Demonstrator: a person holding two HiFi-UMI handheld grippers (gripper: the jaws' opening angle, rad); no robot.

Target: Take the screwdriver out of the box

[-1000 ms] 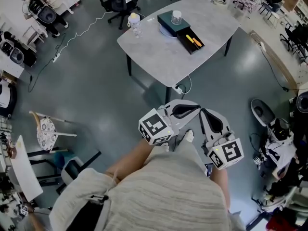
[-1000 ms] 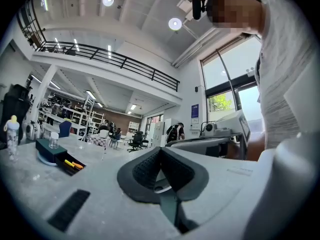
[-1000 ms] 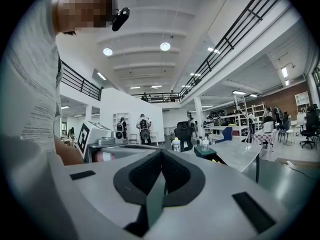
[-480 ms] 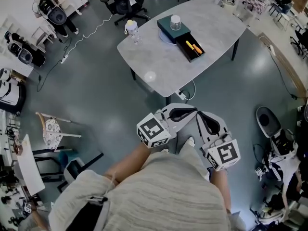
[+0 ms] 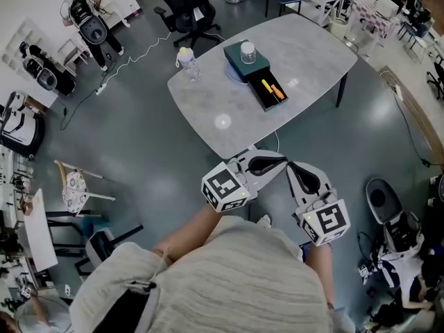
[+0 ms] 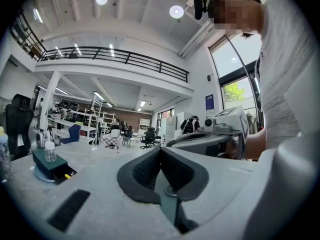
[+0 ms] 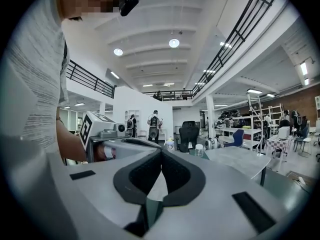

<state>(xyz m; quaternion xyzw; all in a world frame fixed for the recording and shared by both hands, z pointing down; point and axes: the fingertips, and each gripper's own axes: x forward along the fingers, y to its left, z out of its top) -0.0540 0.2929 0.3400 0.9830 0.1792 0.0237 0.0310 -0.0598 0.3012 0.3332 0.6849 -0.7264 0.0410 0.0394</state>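
Note:
A dark green box [image 5: 244, 53] stands on the grey table [image 5: 208, 109], a clear jar [image 5: 248, 52] on its lid. Its black drawer [image 5: 277, 100] is pulled out, and an orange-and-yellow screwdriver [image 5: 272, 89] lies in it. Both grippers hang over the floor short of the table's near edge, far from the box. The left gripper [image 5: 284, 160] and the right gripper [image 5: 291, 164] are shut and empty, tips close together. The left gripper view shows the box [image 6: 46, 164] far to the left and its shut gripper [image 6: 160, 151]. The right gripper [image 7: 160, 155] is likewise shut.
A water bottle [image 5: 186, 62] stands near the table's left edge. A black office chair [image 5: 187, 5] is behind the table, and a small wooden stool [image 5: 73, 186] stands at the left. A white cable [image 5: 132, 50] runs over the floor. Machines [image 5: 392, 231] crowd the right side.
The table and box have come nearer and lower in the head view as the person walks toward them. Both grippers stay shut, held together in front of the body.

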